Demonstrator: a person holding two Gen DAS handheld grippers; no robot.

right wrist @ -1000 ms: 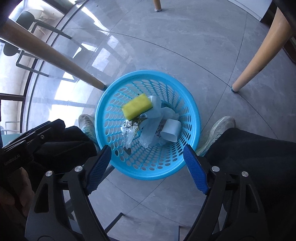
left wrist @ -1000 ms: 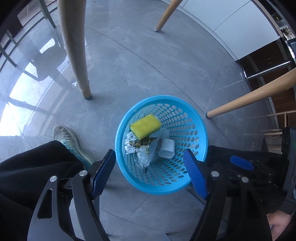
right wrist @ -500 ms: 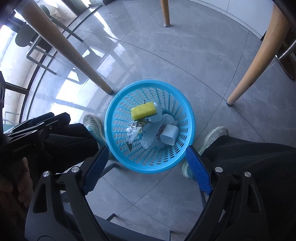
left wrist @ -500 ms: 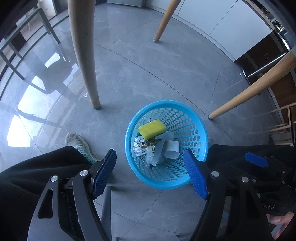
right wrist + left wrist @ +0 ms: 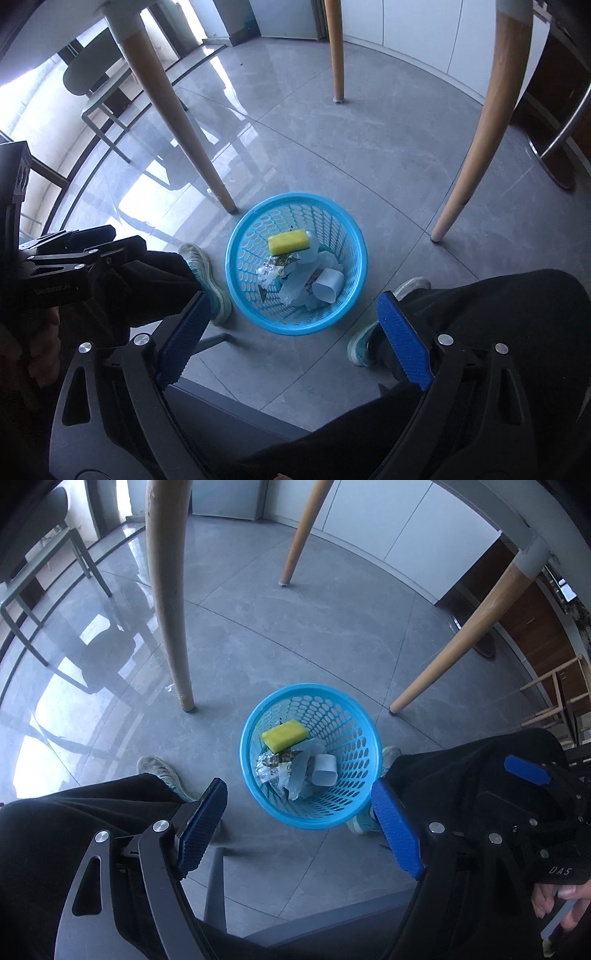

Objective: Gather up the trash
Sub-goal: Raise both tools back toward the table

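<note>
A blue perforated basket stands on the grey floor between the person's feet. In it lie a yellow sponge, a crumpled foil wrapper, a pale plastic bag and a white paper cup. My left gripper is open and empty, high above the basket. My right gripper is open and empty, also high above it. The left gripper's body shows at the left of the right wrist view.
Wooden table legs stand around the basket. The person's shoes and black trousers flank it. A chair stands at far left. A grey chair frame edge lies below.
Both grippers have risen away from the basket, which now looks smaller and farther. More of the table legs and room has come into view. Both stay open and empty.
</note>
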